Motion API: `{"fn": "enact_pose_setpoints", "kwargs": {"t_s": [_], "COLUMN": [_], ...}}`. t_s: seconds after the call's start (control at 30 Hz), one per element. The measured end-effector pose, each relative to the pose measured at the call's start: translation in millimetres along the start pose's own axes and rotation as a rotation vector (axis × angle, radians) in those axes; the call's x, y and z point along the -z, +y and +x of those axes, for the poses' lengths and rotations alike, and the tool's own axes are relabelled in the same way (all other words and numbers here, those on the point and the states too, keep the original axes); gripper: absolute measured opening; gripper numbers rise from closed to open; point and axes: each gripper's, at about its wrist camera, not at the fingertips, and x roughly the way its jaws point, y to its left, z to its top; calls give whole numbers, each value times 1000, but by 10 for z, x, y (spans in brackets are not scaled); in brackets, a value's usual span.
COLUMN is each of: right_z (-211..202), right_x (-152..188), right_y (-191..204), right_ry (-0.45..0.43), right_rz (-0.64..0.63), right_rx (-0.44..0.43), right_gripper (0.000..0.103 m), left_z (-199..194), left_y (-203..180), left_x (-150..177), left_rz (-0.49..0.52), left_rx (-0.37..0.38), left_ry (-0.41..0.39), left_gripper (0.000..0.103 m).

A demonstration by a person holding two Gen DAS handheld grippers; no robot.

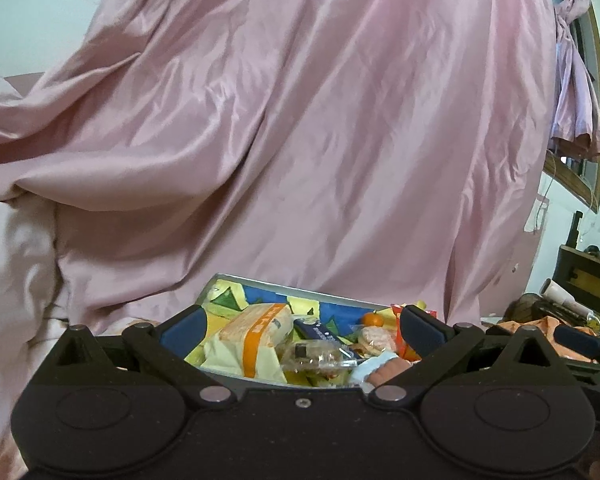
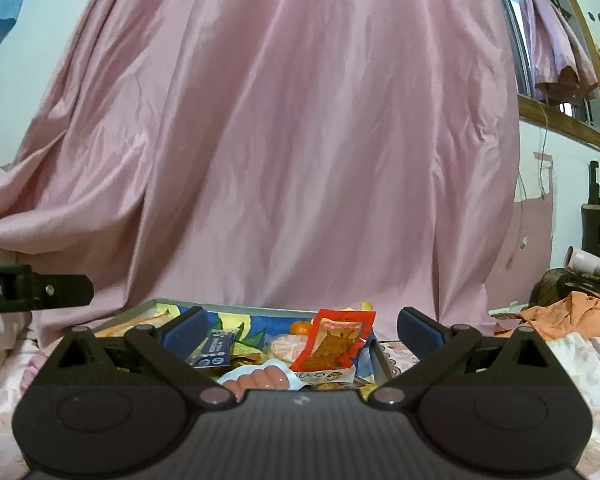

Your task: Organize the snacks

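Observation:
A tray with a blue and yellow printed floor holds a heap of snacks. In the left wrist view I see a pale packet with an orange band, a dark blue bar, a clear wrapped snack, a small orange and a wrapped sausage. My left gripper is open above the tray, holding nothing. In the right wrist view a red snack packet, the blue bar and the sausage lie in the tray. My right gripper is open and empty over them.
A large pink satin curtain hangs right behind the tray. Orange cloth and clutter lie at the right. The left gripper's body shows at the left edge of the right wrist view. Floral bedding lies underneath.

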Motion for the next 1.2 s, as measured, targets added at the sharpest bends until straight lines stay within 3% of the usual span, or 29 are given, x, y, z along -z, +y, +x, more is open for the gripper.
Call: {"fn": "enact_pose_setpoints", "kwargs": {"t_s": [0.47, 1.2], "right_z": [-580, -1058], "right_x": [1, 241], "right_y": [62, 84], "right_ry": [-31, 127], "right_rz": [-24, -27], "right_rx": [-41, -46], "right_gripper": [103, 103], "left_z": [-620, -1118], "left_y": [119, 161], "left_x": [126, 469], "left_rz": [-3, 18], "left_rx": [-77, -147], "left_ry": [24, 166], "left_gripper": [102, 102]}}
